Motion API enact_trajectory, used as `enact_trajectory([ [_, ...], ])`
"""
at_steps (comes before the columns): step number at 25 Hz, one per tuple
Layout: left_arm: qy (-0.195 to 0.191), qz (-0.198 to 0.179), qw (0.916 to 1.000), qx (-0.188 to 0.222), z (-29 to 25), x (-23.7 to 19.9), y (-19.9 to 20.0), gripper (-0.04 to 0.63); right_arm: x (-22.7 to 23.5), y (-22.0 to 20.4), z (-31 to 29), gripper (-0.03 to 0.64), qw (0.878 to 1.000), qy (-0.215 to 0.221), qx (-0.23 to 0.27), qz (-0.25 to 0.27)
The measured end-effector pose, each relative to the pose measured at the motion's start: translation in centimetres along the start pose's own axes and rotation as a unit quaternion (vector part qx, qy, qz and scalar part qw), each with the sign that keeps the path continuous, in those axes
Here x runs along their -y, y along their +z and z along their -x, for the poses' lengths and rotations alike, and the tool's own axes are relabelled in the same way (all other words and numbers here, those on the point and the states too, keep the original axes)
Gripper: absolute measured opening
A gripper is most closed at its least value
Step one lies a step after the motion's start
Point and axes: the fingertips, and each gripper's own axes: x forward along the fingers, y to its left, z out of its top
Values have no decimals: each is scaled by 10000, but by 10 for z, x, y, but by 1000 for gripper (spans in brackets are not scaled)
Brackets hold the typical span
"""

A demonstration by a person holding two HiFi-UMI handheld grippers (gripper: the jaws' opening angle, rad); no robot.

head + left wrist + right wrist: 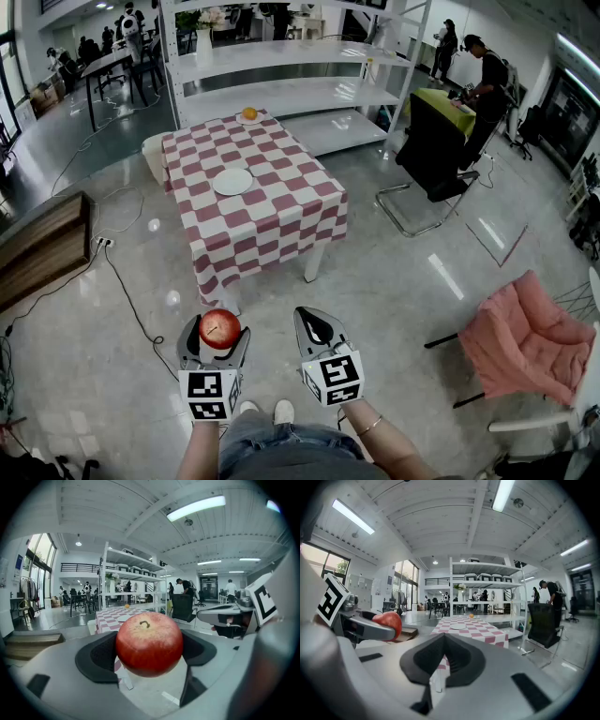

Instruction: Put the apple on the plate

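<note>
1. The left gripper [217,337] is clamping the red apple [219,327] between its pads, stem up, close to the person's body.
2. The right gripper [316,330] is riding alongside with its jaws pressed together on nothing.
3. Judging by this, the carry step is under way: the apple is hanging over bare floor, well apart from the checkered table [272,220].
4. The white plate [233,181] is sitting empty mid-table, so the next move is calling for walking forward, then lowering the apple onto it.
5. An orange [249,113] is resting at the far end.
6. No brand or readable writing is showing; the gripper cubes [208,394] are bearing only square marker patterns.
</note>
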Motion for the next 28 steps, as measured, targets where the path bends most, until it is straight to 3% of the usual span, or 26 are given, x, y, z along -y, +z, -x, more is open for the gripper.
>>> enact_trajectory([
  [17, 65, 32, 9999, 77, 5, 11, 3, 408, 6, -2, 14, 11, 9996, 167, 112, -199],
  [28, 69, 105, 9999, 96, -17, 6, 11, 408, 26, -3, 9, 11, 9998, 12, 70, -173],
])
